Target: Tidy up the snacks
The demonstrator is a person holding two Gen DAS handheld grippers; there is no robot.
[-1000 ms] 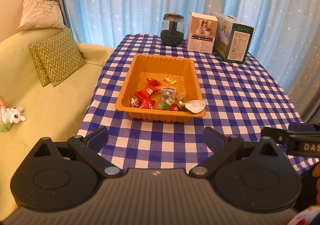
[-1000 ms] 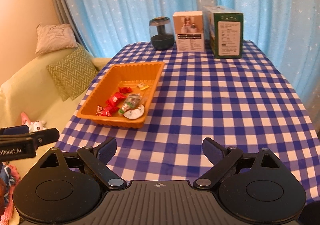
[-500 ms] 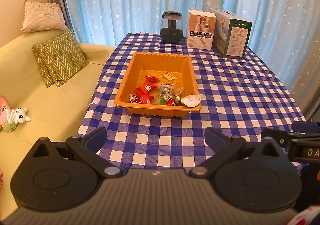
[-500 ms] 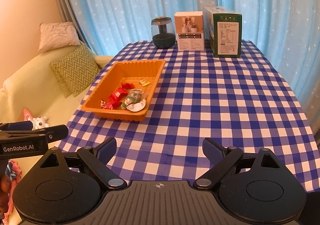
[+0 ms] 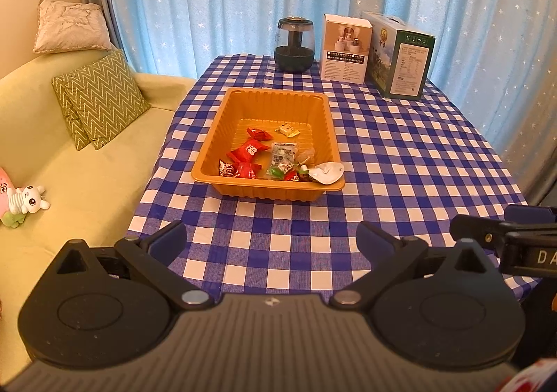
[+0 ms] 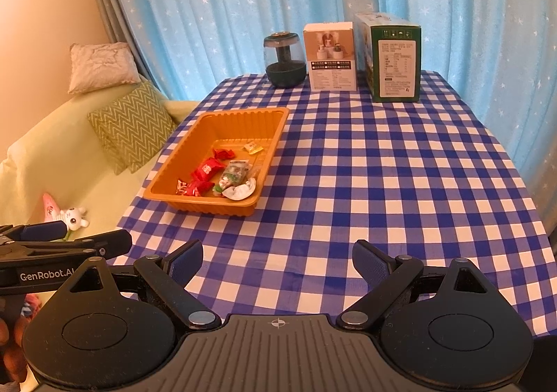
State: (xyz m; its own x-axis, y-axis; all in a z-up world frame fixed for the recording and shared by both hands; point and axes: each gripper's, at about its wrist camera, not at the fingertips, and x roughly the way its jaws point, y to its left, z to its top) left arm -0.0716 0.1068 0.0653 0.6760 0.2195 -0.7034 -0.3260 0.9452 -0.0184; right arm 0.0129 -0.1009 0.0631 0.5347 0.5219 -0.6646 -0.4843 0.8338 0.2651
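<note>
An orange tray (image 5: 222,134) (image 6: 181,162) sits on the left part of the blue checked table. It holds several wrapped snacks: red packets (image 5: 248,152) (image 6: 206,170), a green-and-clear packet (image 5: 282,156) (image 6: 235,172), a small yellow one (image 5: 288,129) and a white wrapper (image 5: 326,172) (image 6: 241,190) at its near right corner. My left gripper (image 5: 272,238) is open and empty, held back over the table's near edge. My right gripper (image 6: 277,261) is open and empty, also near the front edge, to the right of the tray.
At the table's far end stand a dark glass jar (image 5: 294,44) (image 6: 285,59), a white box (image 5: 345,48) (image 6: 330,56) and a green box (image 5: 400,59) (image 6: 393,56). A yellow-green sofa (image 5: 80,183) with cushions and a toy lies left of the table. Blue curtains hang behind.
Both grippers have drawn back and up from the table, so the tray looks smaller and farther away. Their jaws stay open. Nothing on the table has moved.
</note>
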